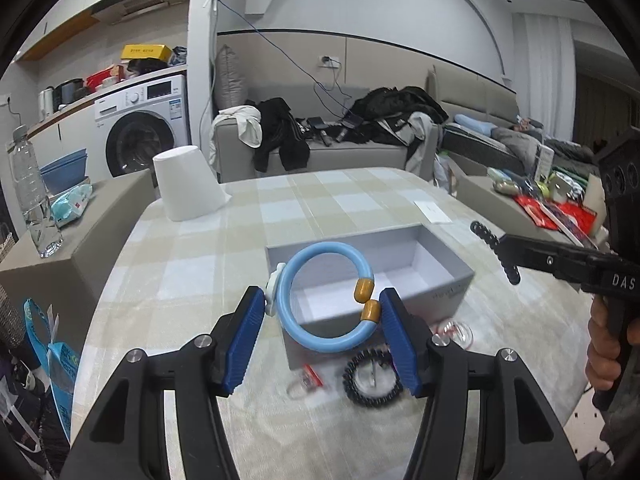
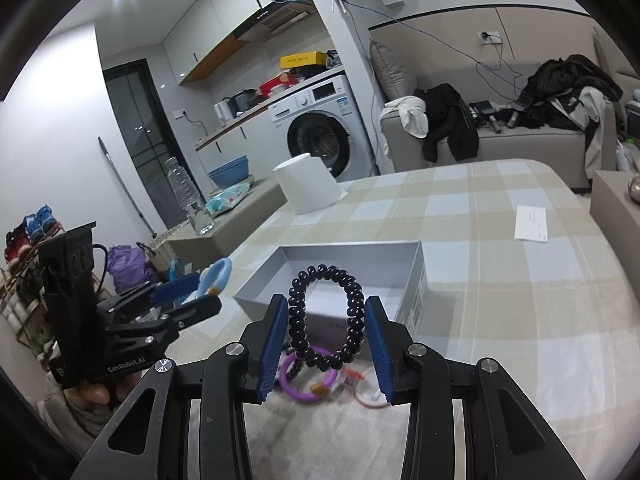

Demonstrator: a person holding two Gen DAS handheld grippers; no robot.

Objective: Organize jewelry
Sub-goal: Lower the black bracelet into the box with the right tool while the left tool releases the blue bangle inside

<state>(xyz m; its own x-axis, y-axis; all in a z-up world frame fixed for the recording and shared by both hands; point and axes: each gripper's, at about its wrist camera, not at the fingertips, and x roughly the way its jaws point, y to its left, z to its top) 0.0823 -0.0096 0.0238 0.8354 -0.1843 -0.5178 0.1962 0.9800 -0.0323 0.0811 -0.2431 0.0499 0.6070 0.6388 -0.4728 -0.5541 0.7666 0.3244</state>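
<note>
Left tool (image 1: 322,312) clamps the blue bangle (image 1: 326,298), right tool (image 2: 326,338) clamps the black bead bracelet (image 2: 326,314), both raised just before the grey box (image 2: 414,276) for dropping in

The right tongs (image 2: 326,334) clamp a black beaded bracelet (image 2: 325,316) upright between their blue pads, in front of an open grey box (image 2: 416,276) on the checked counter (image 2: 500,280). Below lie a purple bangle (image 2: 306,386) and a thin red ring (image 2: 370,396). At left, the left tongs (image 2: 200,292) carry a light-blue bangle (image 2: 218,274).
</note>
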